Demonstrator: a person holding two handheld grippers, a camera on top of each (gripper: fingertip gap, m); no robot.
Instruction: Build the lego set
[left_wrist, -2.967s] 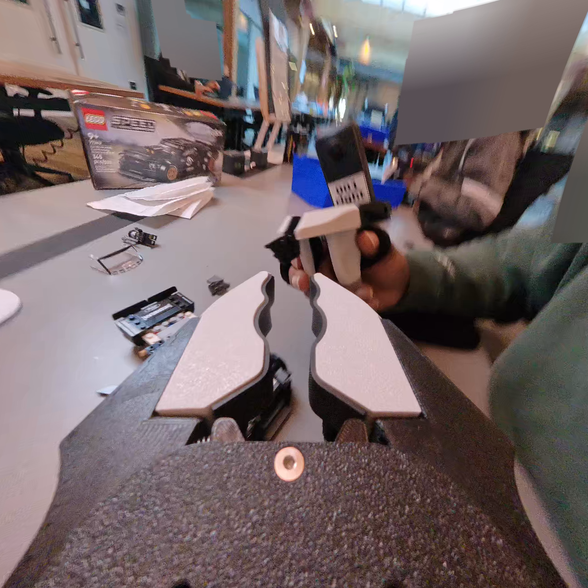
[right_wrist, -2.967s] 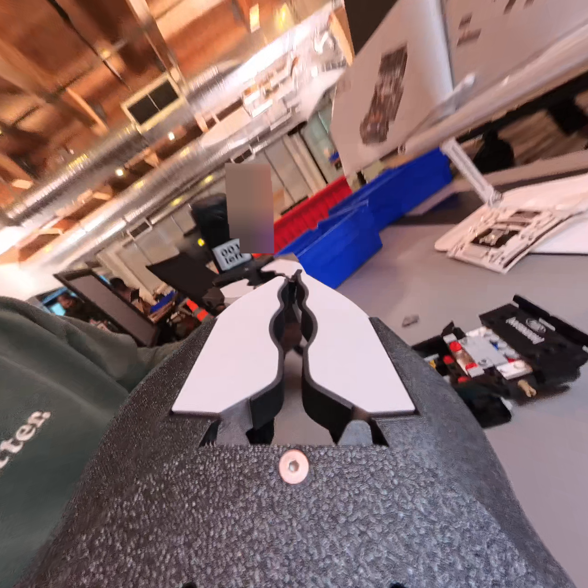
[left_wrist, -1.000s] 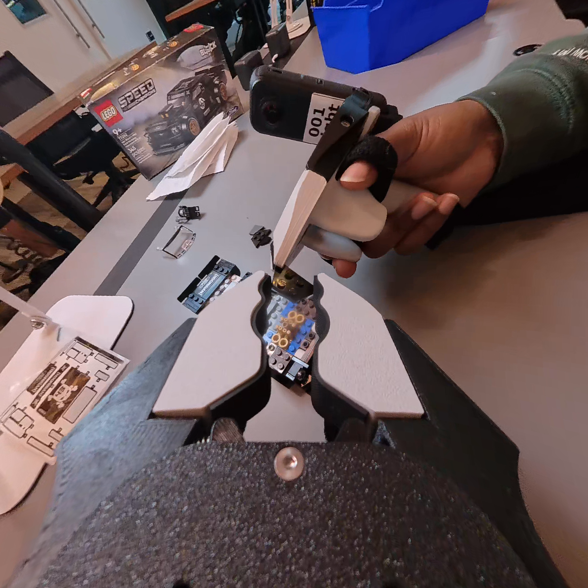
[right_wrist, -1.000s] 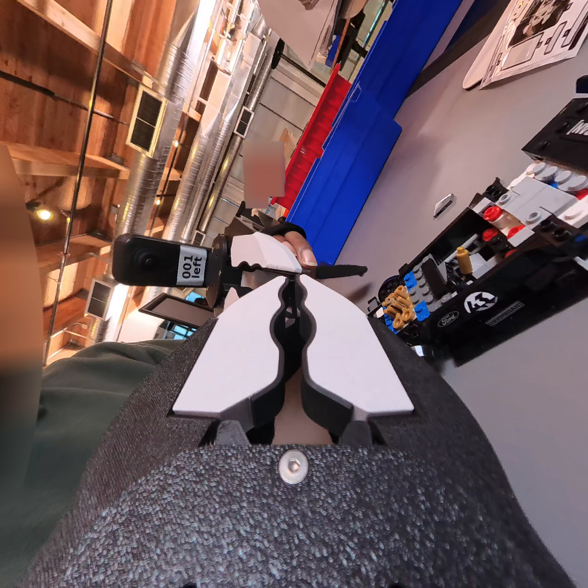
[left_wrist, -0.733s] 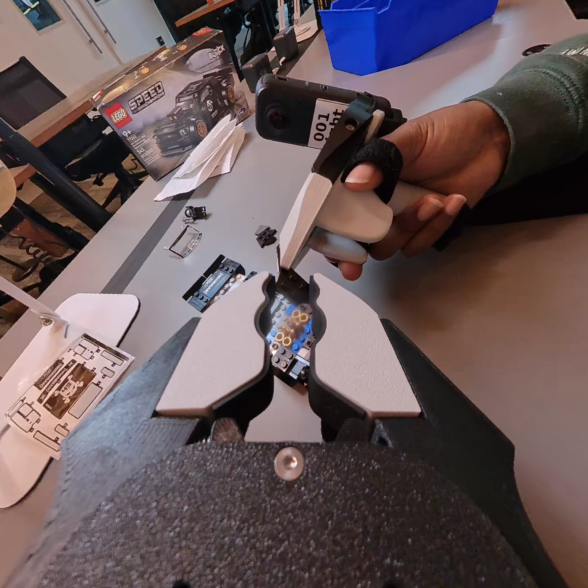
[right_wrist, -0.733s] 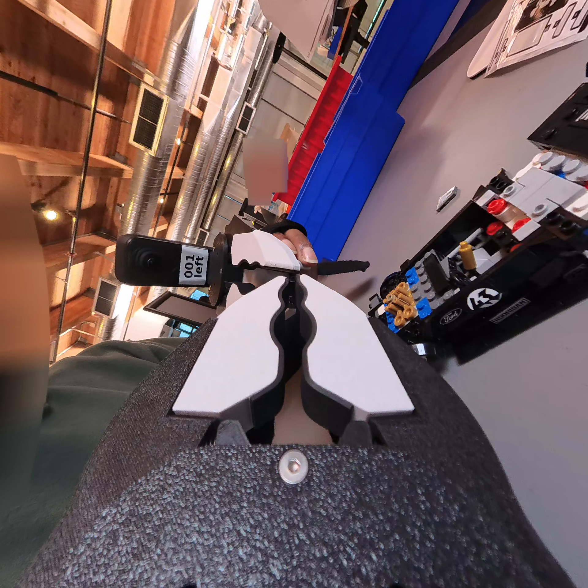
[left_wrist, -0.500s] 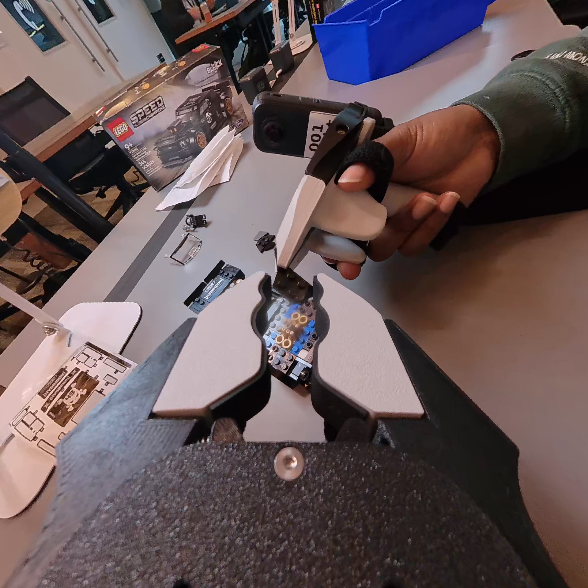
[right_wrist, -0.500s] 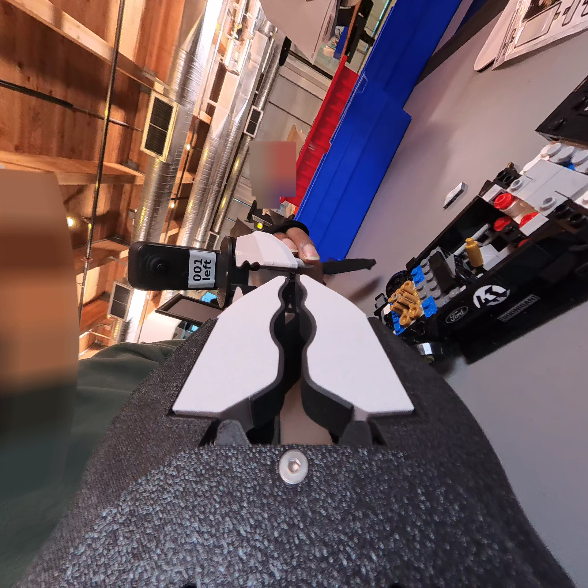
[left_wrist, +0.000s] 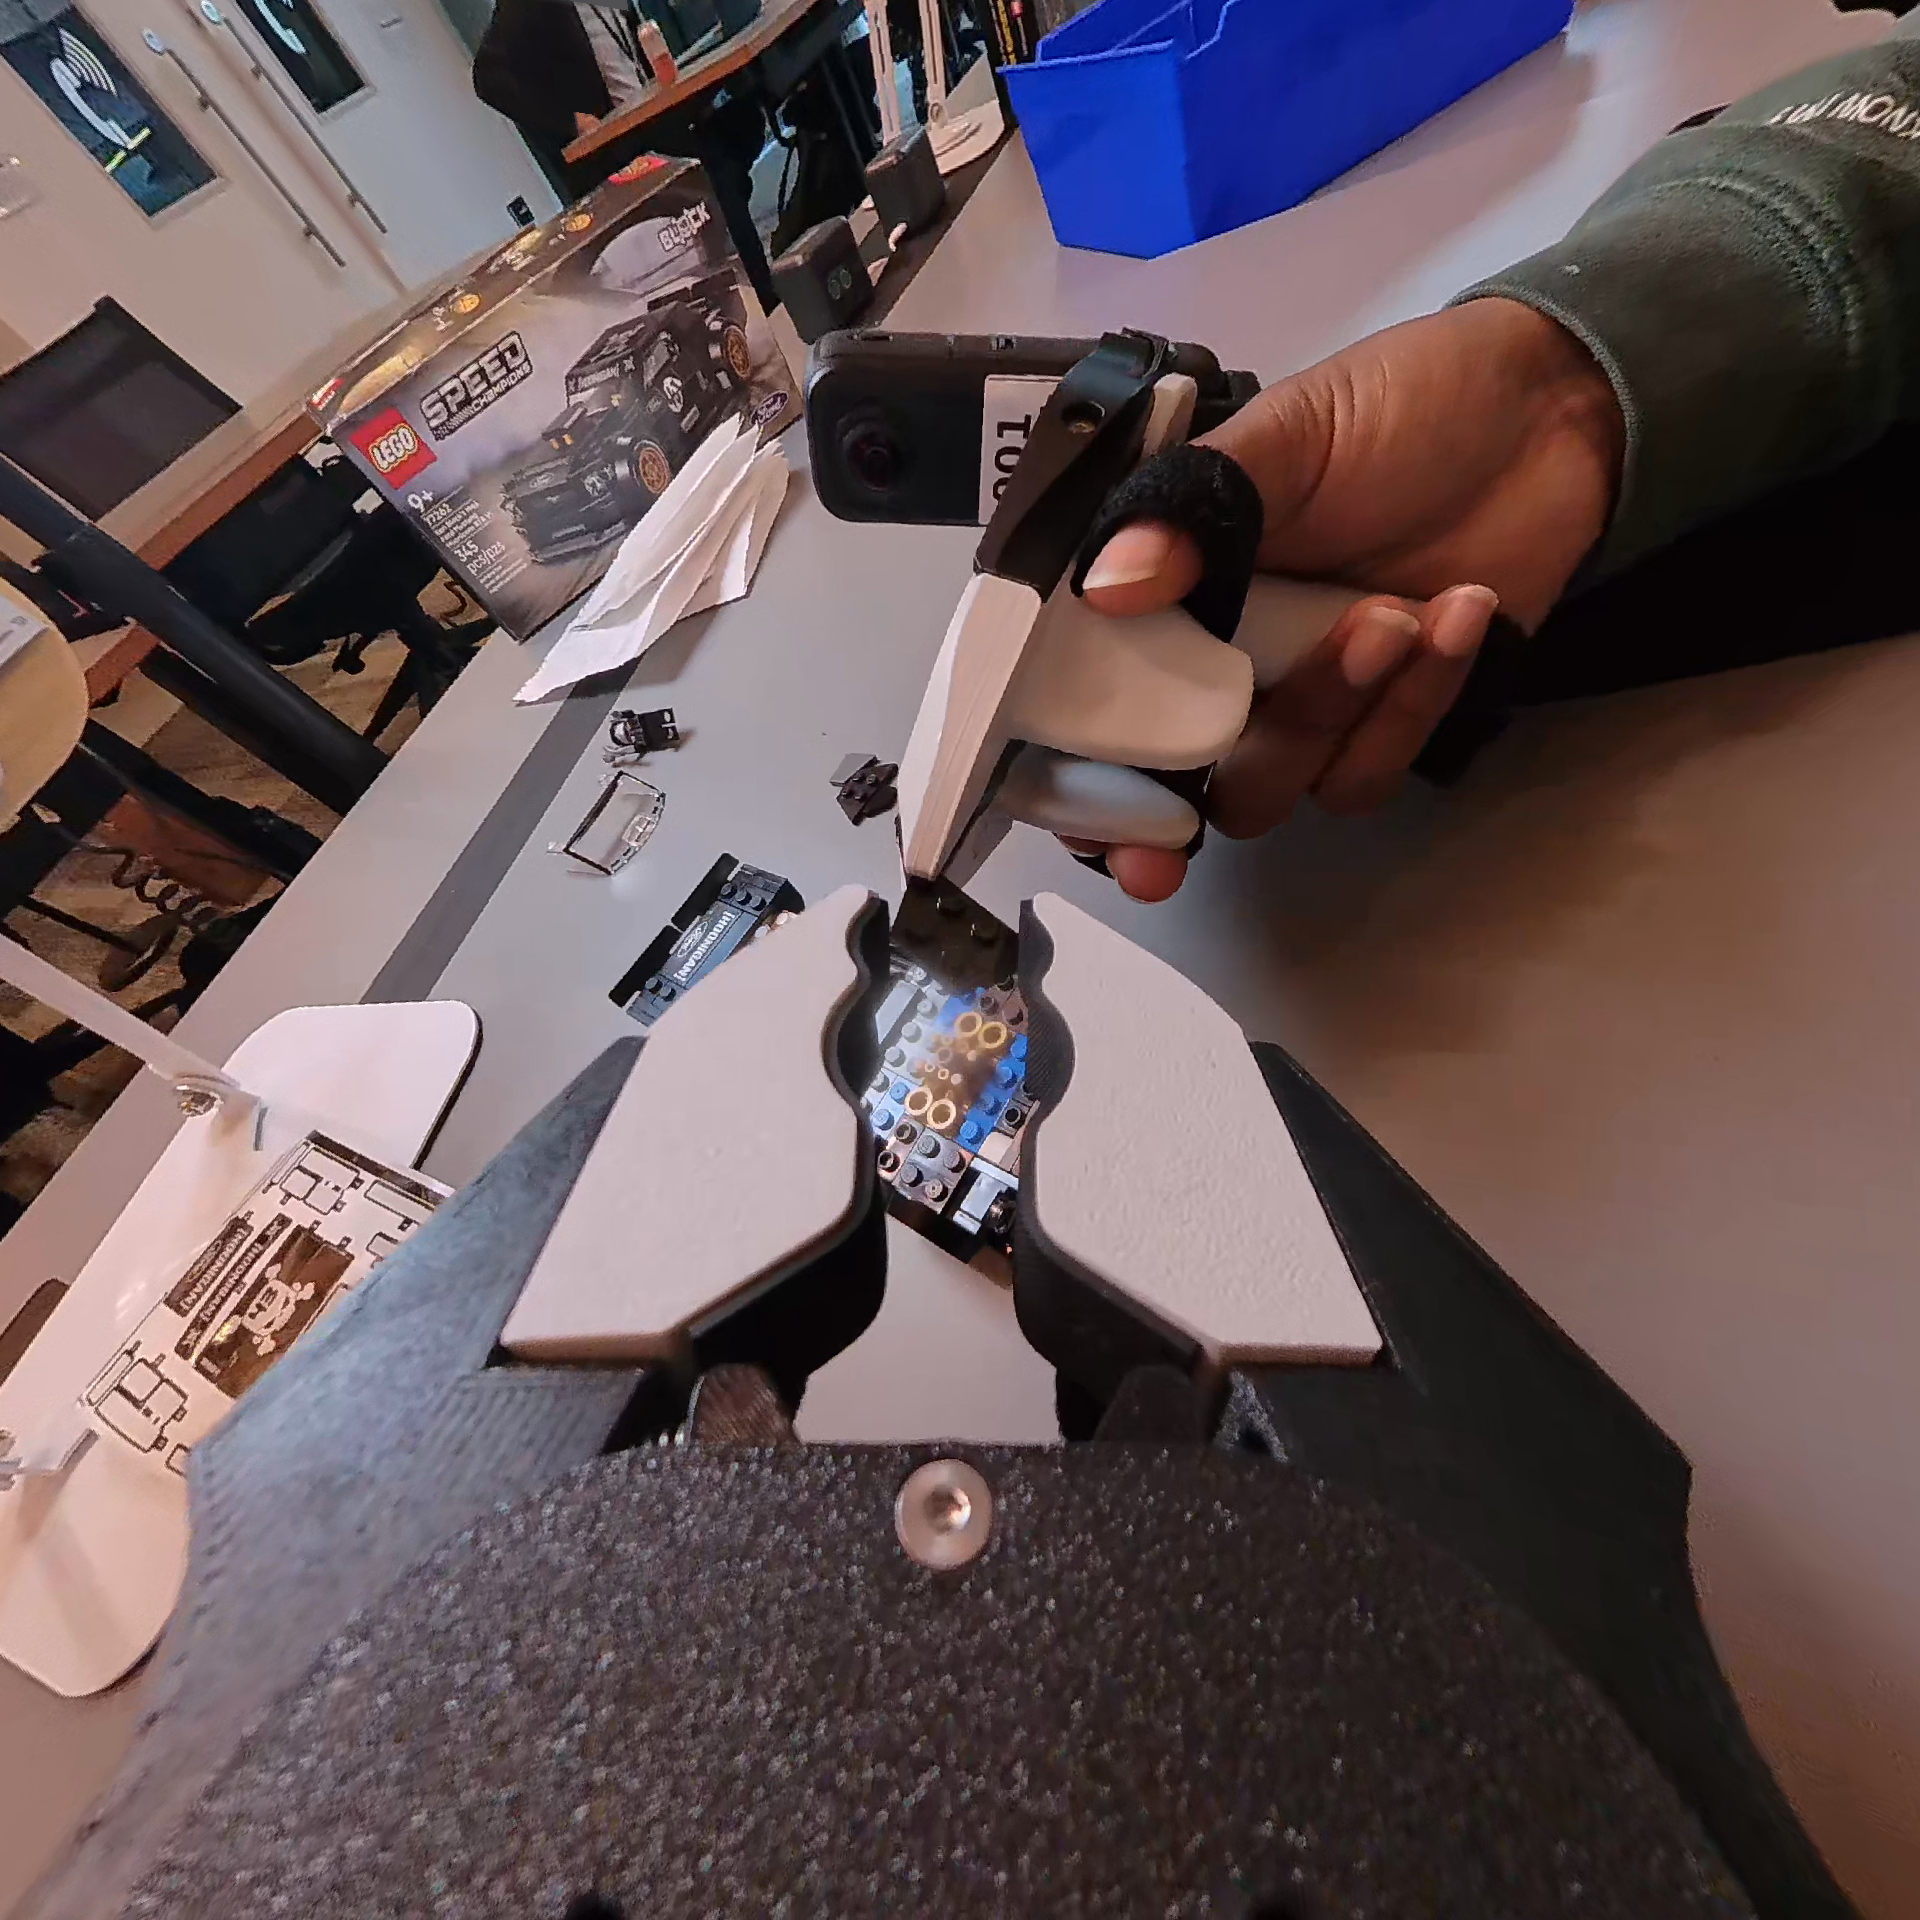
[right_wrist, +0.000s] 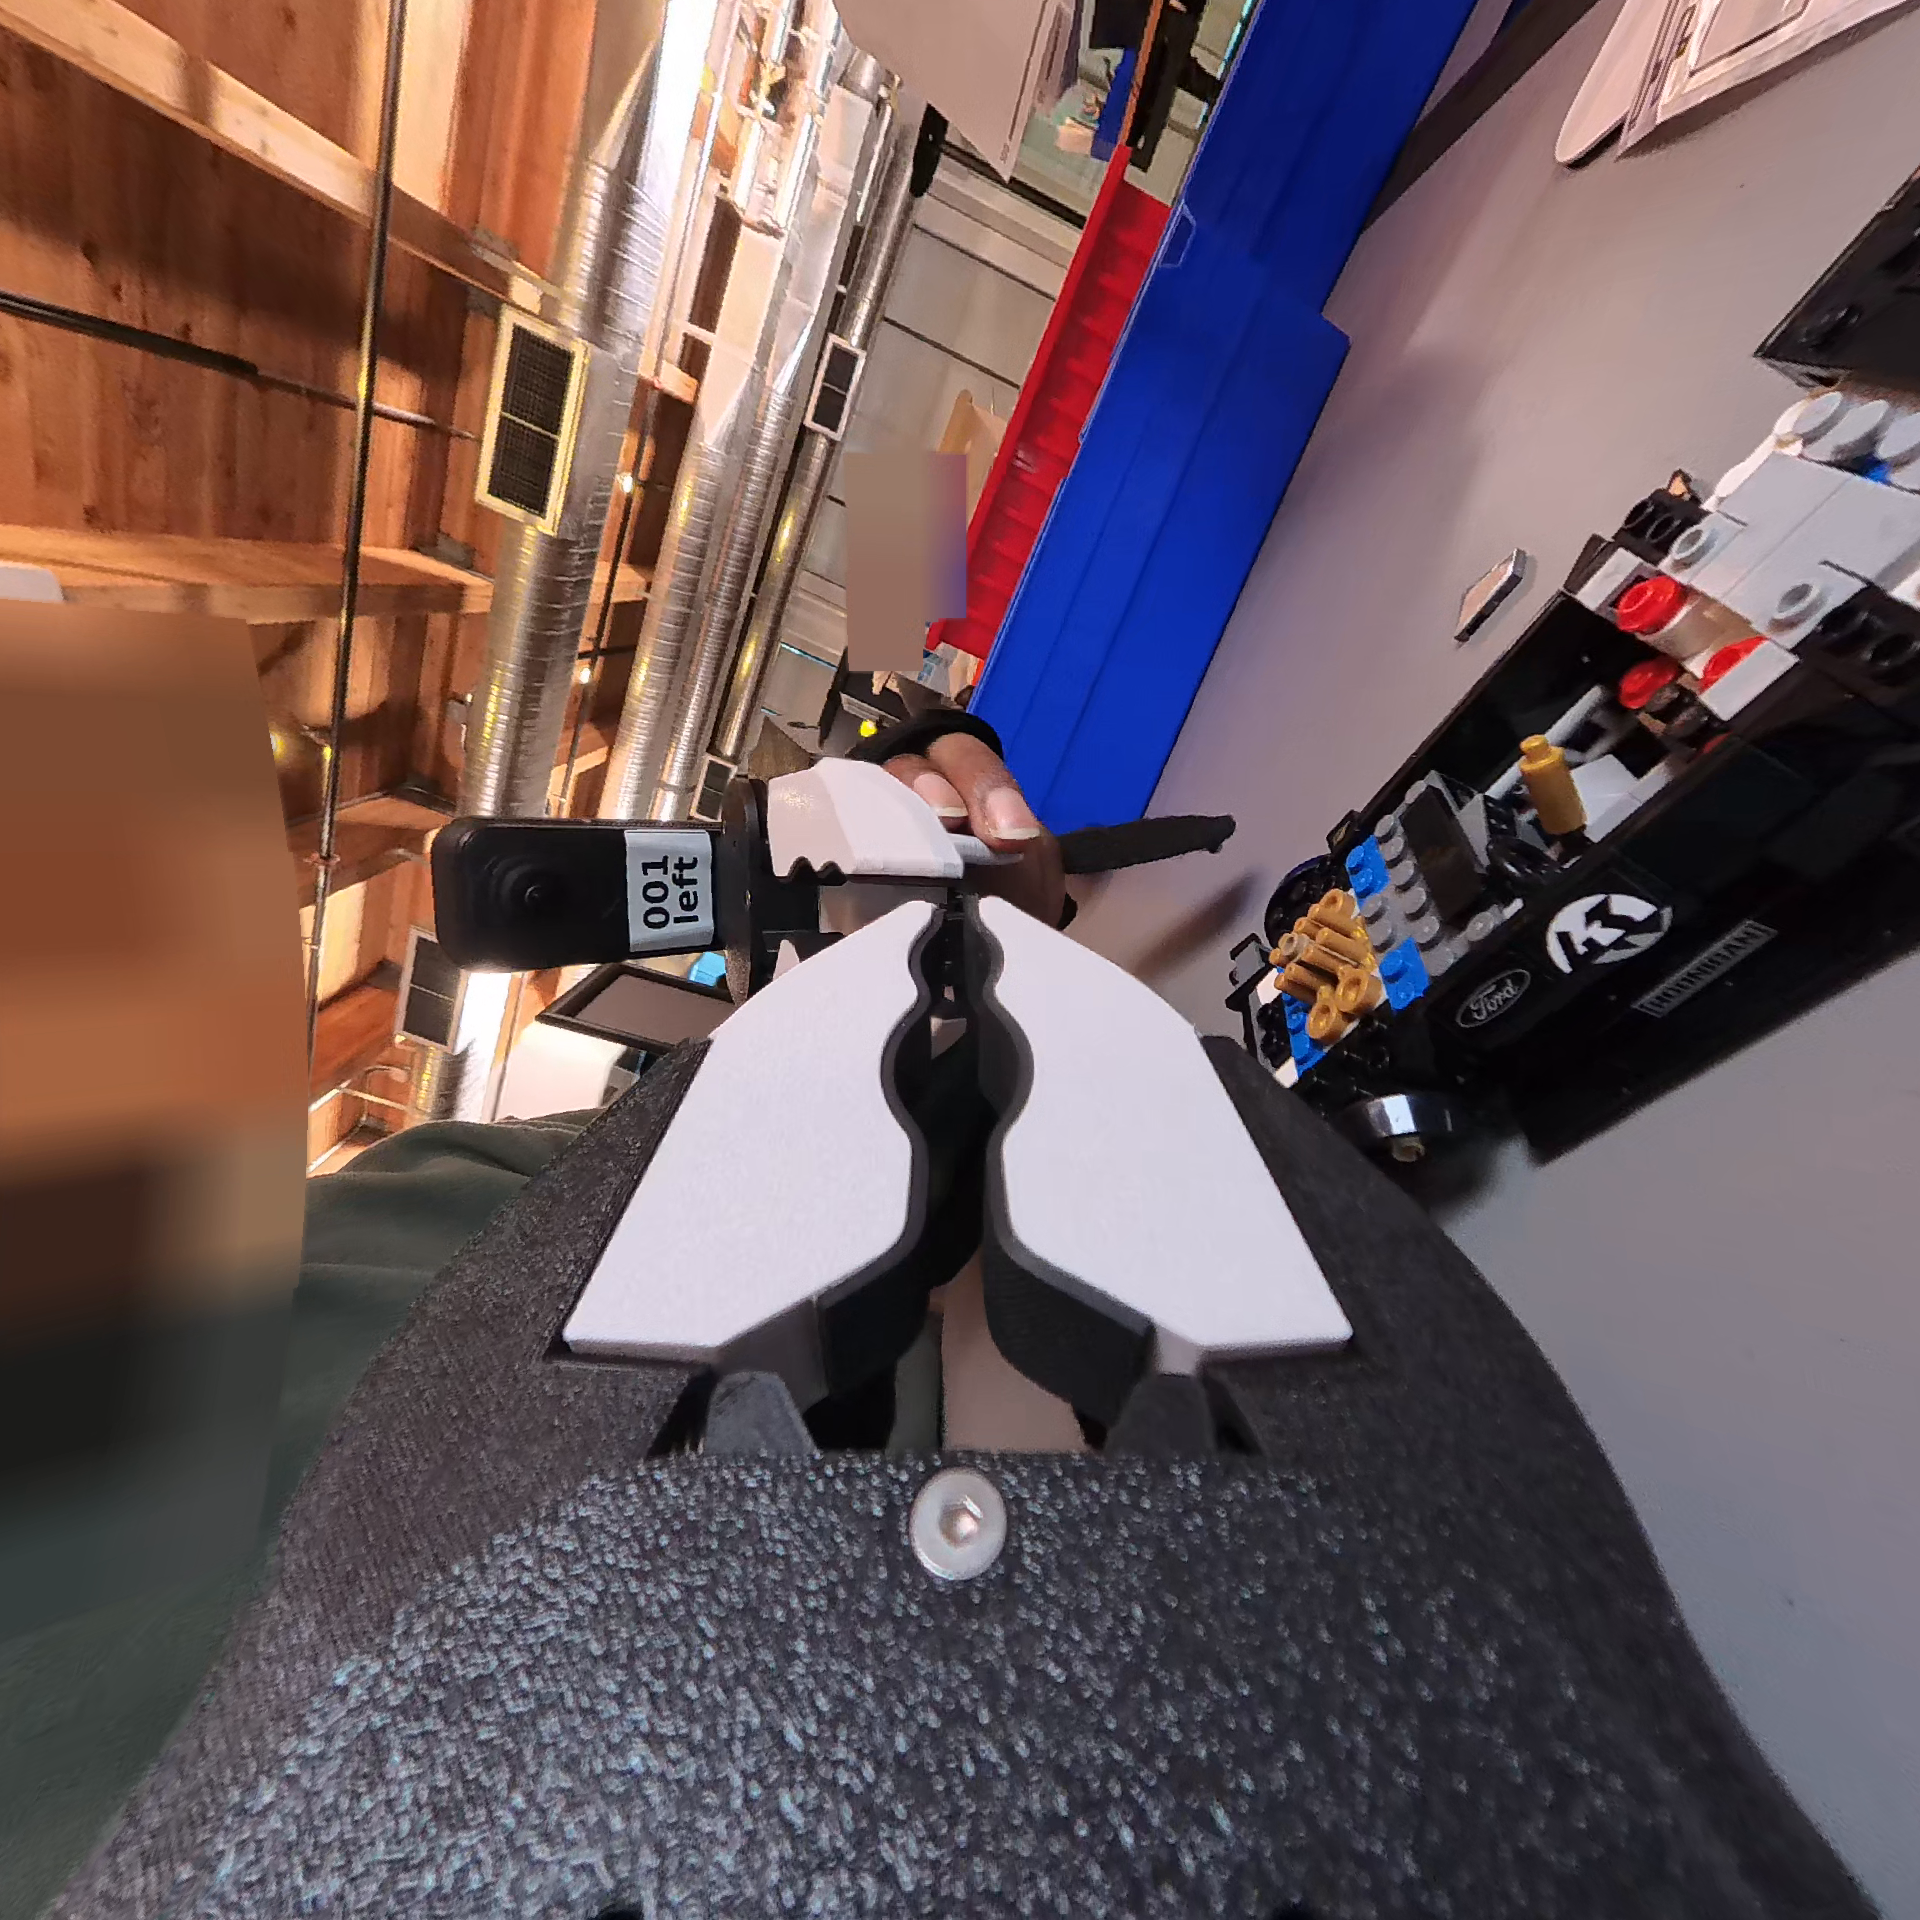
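Note:
A partly built black lego car (left_wrist: 951, 1091) with blue and gold pieces sits on the grey table (left_wrist: 1507, 1039). It also shows in the right wrist view (right_wrist: 1558, 935). My left gripper (left_wrist: 954, 909) is open, with its fingers spread just above the car's front end. It also appears in the right wrist view (right_wrist: 1216, 826), apart from the car. My right gripper (right_wrist: 954, 909) is shut on a small black studded plate (left_wrist: 951, 925). In the left wrist view the right gripper (left_wrist: 920, 868) points down and holds the plate over the car's front.
A black sub-assembly (left_wrist: 707, 935), a clear windscreen piece (left_wrist: 613, 831) and small black parts (left_wrist: 862, 779) lie behind the car. Farther back are the set's box (left_wrist: 561, 416) and white papers (left_wrist: 675, 561). A sticker sheet (left_wrist: 239, 1320) lies left and a blue bin (left_wrist: 1247, 114) far right. Both grippers' tips are close together, under 4 cm apart.
Three seconds ago both grippers were raised; they have since come down over the car. In the last second the right gripper held the black plate nearly still at the car's front.

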